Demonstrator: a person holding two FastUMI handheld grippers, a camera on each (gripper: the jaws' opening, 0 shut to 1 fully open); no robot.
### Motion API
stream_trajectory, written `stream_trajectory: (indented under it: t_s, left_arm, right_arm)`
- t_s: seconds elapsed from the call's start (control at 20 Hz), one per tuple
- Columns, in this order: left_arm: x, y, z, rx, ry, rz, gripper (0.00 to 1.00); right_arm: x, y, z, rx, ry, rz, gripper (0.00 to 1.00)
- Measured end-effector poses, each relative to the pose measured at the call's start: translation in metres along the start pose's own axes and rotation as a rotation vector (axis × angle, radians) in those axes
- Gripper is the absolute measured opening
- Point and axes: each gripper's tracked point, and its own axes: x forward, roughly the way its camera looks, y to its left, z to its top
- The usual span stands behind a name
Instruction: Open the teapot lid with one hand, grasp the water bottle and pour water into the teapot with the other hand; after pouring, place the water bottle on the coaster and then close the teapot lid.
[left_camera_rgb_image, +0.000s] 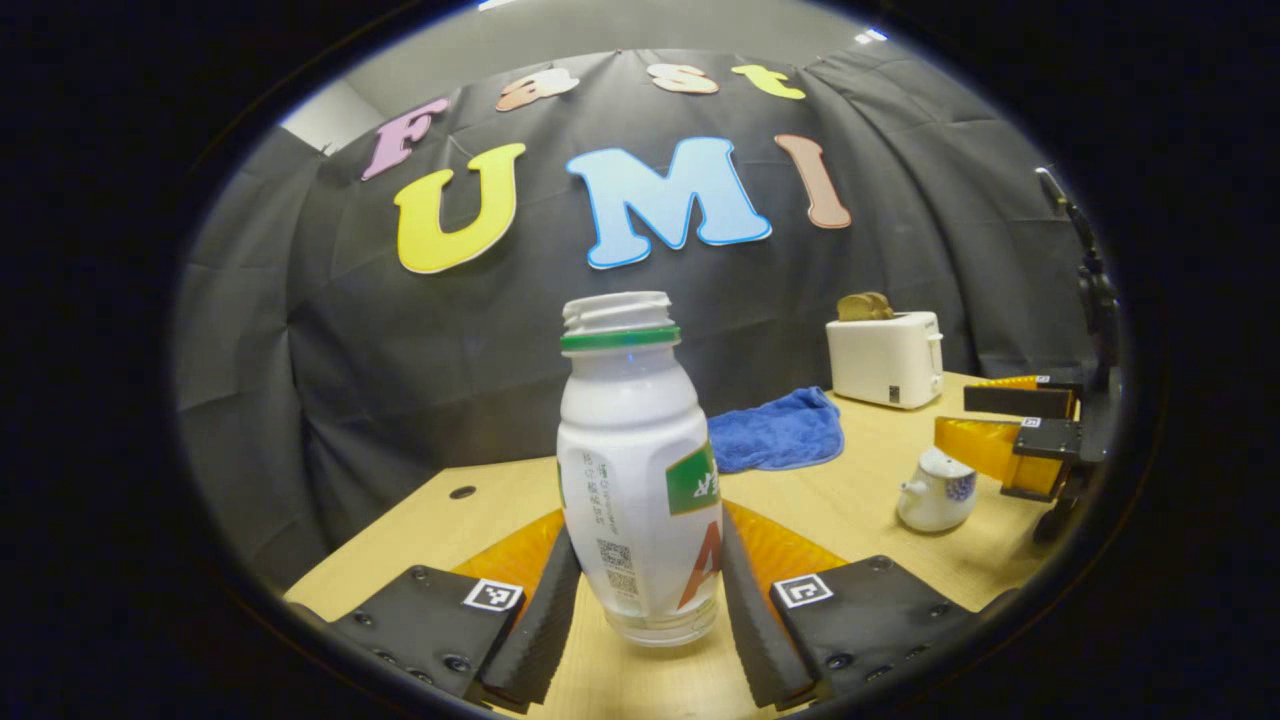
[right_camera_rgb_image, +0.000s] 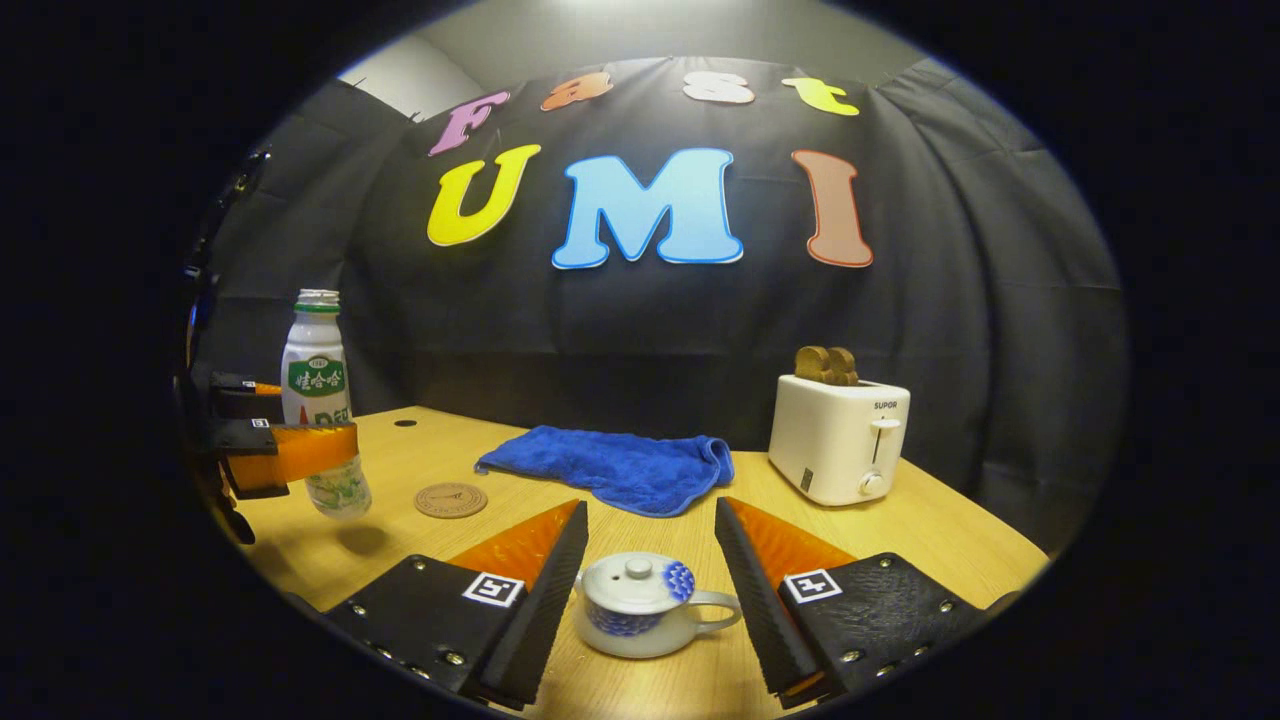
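Bottle (left_camera_rgb_image: 638, 480) — light, thin-walled, uncapped, clamped mid-body in left gripper (left_camera_rgb_image: 640, 600) clear of table, tipping slightly — while lidded ceramic teapot (right_camera_rgb_image: 640, 605), fragile, knob best pinched, between spread right gripper (right_camera_rgb_image: 650, 590) at six o'clock.

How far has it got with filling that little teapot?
Early on. Done: the left tool has gripped the uncapped water bottle, which the right gripper view shows lifted off the table. In hand: the open right tool flanks the teapot, its lid on. Left: lifting the lid, pouring, setting the bottle on the coaster, closing the lid.
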Motion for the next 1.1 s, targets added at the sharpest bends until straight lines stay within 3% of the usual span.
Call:
stream_trajectory:
  t_s: [0.2,0.25,0.85,1.1]
  left_arm:
    - [0.016,0.0,0.006,-0.005,0.001,-0.013,0.82]
    - [0.022,0.0,0.007,-0.017,0.007,-0.017,0.76]
    - [0.106,0.012,-0.01,-0.107,0.106,-0.032,0.76]
    - [0.132,0.009,-0.022,-0.078,0.119,-0.022,0.76]
  right_arm:
    - [-0.003,-0.011,0.01,0.02,-0.043,-0.034,0.79]
    - [-0.003,-0.013,0.009,0.029,-0.043,-0.039,0.79]
    - [-0.006,-0.039,0.012,0.129,-0.043,-0.084,0.8]
    - [-0.008,-0.052,0.011,0.183,-0.04,-0.106,0.8]
